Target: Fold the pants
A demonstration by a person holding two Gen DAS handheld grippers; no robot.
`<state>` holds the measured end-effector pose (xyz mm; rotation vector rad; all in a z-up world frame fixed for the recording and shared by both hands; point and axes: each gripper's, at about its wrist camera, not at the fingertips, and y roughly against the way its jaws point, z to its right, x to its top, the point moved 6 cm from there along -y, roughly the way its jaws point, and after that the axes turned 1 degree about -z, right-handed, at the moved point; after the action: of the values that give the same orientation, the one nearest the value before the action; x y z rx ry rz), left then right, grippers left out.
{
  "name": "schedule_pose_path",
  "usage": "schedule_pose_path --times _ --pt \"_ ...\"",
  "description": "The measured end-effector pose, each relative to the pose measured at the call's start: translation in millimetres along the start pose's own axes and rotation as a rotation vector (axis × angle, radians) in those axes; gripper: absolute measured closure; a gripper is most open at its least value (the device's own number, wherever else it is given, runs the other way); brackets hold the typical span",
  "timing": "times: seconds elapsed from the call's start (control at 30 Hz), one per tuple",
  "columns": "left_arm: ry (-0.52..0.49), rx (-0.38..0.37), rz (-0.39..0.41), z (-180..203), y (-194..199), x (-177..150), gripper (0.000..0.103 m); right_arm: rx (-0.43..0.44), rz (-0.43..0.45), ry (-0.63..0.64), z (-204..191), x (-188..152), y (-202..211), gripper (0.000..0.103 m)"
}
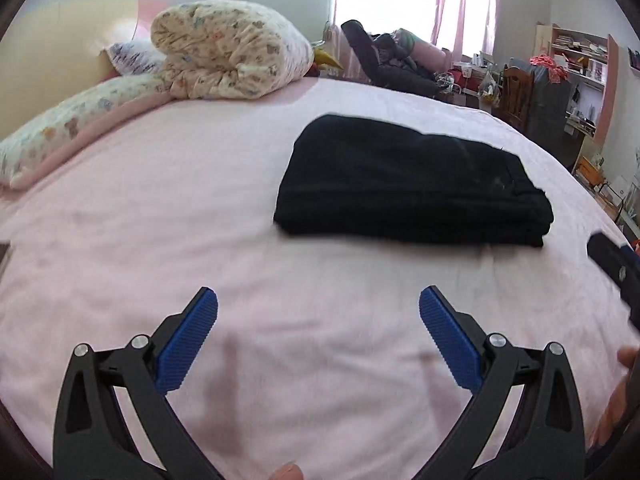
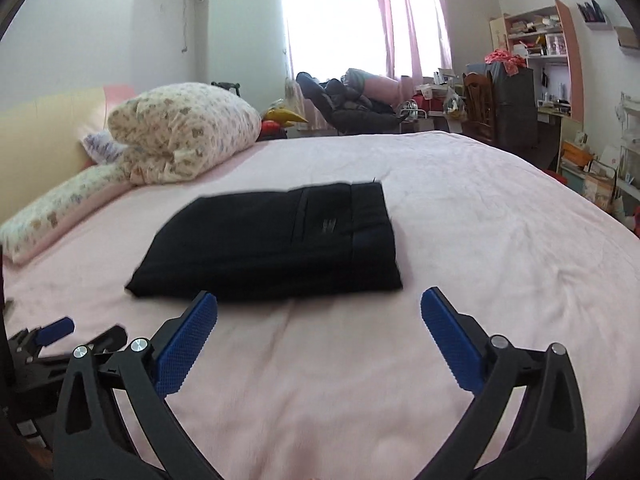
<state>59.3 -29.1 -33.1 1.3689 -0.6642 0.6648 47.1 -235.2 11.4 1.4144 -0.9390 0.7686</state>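
The black pants (image 2: 272, 240) lie on the pink bed (image 2: 460, 240) as a compact folded rectangle, so the folding seems finished, while the left gripper (image 1: 318, 312) and right gripper (image 2: 318, 312) hover wide open, holding nothing.

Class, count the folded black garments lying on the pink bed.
1: the folded black fabric pants lie mid-bed on the pink bedspread, ahead of both open tongs. More may lie outside view.

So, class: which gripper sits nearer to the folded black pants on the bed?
Right. The right gripper hovers just short of the pants' near edge, jaws open. The left gripper hangs farther back and to their left, jaws open, with bare pink bedspread between.
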Motion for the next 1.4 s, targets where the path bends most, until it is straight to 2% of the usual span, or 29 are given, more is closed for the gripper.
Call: schedule_pose_path --times 0.13,0.23,0.3,0.47,0.6,0.7,0.9,1.0,1.1,1.23,1.4 --pt "-0.054 0.036 0.008 4 -7 -7 0.002 -0.027 0.008 0.067 -12 -12 -2 0.001" --pt "-0.085 0.021 -0.023 9 -13 -7 0.002 -0.029 0.025 0.076 -13 -14 -6 0.001" --pt "-0.073 -0.002 -0.026 8 -13 -8 0.002 -0.004 0.015 0.053 -12 -18 -9 0.001" --pt "-0.010 -0.035 -0.009 0 -11 -4 0.002 -0.003 -0.014 0.048 -13 -23 -16 0.001" --pt "-0.030 -0.002 -0.002 2 -10 -2 0.002 -0.005 -0.018 0.013 -6 -25 -16 0.001" --pt "-0.050 -0.007 0.034 4 -3 2 0.002 -0.013 -0.015 -0.023 1 -25 -14 0.001" --pt "-0.117 0.088 0.039 2 -5 7 0.002 -0.025 -0.026 -0.044 11 -27 -11 0.001" --pt "-0.110 0.099 0.020 -3 -10 8 0.002 -0.038 -0.029 -0.014 9 -29 -9 0.001" --pt "-0.072 0.077 0.002 -11 -13 9 0.002 -0.031 -0.024 0.021 4 -31 -8 0.001" --pt "-0.024 0.074 -0.044 -20 -23 7 0.002 -0.029 -0.054 0.029 2 -34 -15 0.001" --pt "-0.031 0.089 -0.023 -19 -19 5 0.002 -0.022 -0.066 0.006 4 -36 -17 0.001"
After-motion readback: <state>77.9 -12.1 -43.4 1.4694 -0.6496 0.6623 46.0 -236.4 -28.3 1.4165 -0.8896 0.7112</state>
